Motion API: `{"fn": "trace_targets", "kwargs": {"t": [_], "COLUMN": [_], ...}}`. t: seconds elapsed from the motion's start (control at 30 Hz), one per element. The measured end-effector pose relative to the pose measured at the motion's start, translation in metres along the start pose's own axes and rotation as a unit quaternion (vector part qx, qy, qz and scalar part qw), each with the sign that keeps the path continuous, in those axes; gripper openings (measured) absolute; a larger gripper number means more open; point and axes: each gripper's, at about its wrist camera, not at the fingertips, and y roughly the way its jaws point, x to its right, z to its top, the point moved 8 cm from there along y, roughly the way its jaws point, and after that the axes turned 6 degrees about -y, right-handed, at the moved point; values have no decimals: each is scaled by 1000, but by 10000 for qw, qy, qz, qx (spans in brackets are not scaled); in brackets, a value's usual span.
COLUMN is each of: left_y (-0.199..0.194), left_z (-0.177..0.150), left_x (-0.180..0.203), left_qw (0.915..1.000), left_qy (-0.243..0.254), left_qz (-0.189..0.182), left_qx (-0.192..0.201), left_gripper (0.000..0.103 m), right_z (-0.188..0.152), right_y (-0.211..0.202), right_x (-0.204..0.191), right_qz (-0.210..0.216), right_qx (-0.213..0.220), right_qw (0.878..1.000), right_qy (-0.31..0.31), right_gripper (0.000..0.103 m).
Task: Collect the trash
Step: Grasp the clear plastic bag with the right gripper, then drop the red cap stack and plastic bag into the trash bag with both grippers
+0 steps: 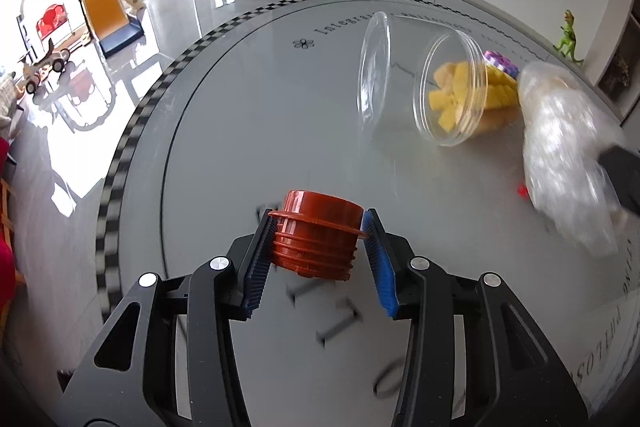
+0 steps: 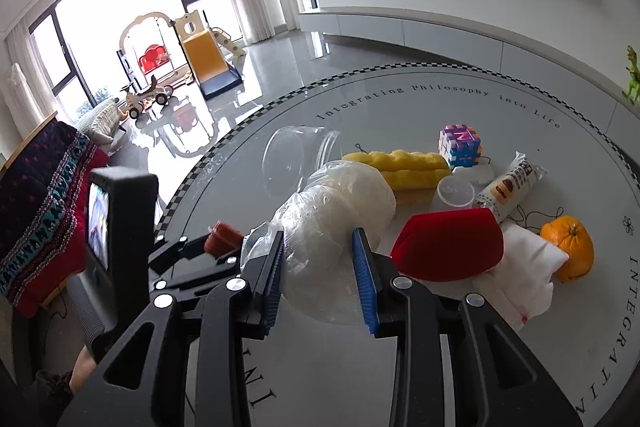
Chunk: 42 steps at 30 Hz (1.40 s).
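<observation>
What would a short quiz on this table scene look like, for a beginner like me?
1. True or false: the left gripper has its pads around a red-brown cap.
2. What is between the right gripper's pads? A) the orange B) a clear plastic bag C) the puzzle cube
3. Fill in: the clear tub lying on its side on the table holds ____ chunks.

Key:
1. True; the cap sits between the ribbed pads.
2. B; the crumpled bag is pinched there.
3. Yellow.
</observation>
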Motion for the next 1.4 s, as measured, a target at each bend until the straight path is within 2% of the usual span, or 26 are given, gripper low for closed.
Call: {"fn": "trace_targets", "kwargs": {"t": [0.43,0.8,1.07,1.4], "left_y": [-51,-88,-118,-158], "left_z": [-54,-85,-108,-156], "left_x": [-14,-50,-79,-141], "left_qw": [9999,9987,9969,9921], "left_qy": [-135,-432,-663,-1080], "left_qz": [-74,-97,-71,254], "left_qx": [27,236,428,583], "left_gripper": [44,43,43,43], "right_z": [-26,-53,-63,-91], "right_y": [-27,-44,-62,-62], "right_x": [-30,-75,-125,-216], "right_qz": [113,295,484,997], "right_qx": [-51,-144,-83,-265], "right_qw": [9999,9994,9976,9878], "right_qy": [22,-137,-496,-1167], "right_gripper": [34,34,34,34]}}
